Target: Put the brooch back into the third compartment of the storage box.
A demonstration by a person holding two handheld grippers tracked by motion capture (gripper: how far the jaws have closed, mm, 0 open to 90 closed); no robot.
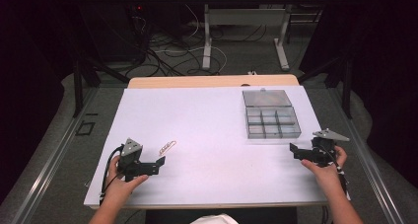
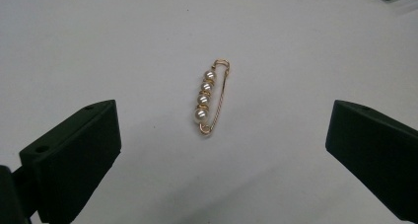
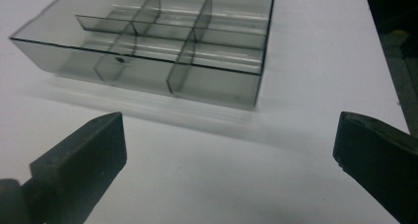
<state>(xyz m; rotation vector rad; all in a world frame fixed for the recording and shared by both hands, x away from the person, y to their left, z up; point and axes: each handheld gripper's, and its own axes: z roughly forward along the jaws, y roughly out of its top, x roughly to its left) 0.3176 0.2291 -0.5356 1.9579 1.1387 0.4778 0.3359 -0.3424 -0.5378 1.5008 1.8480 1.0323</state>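
left gripper (image 1: 158,163) rests low over the white table sheet (image 1: 207,150), held in the person's left hand (image 1: 118,182). its jaws stand wide apart with nothing between the pads. in the left gripper view the two black jaws rise at the bottom corners and the pearl brooch pin (image 2: 212,98) lies ahead of them, centred between the two jaws, flat on the sheet and touching neither. the pin is gold-coloured, with four pearl beads in a row along one side, its long axis pointing roughly away from the gripper. in the high view the pin (image 1: 167,146) lies just beyond the jaw tips.

right gripper (image 1: 294,150) sits near the right edge of the sheet, held in the person's right hand (image 1: 328,167). its jaws are also spread wide and hold nothing. in the right gripper view the clear compartment box (image 3: 148,46) lies ahead of the jaws and slightly to their left, apart from them. dividers split the box into compartments; its lid (image 1: 265,97) lies open on the far side.
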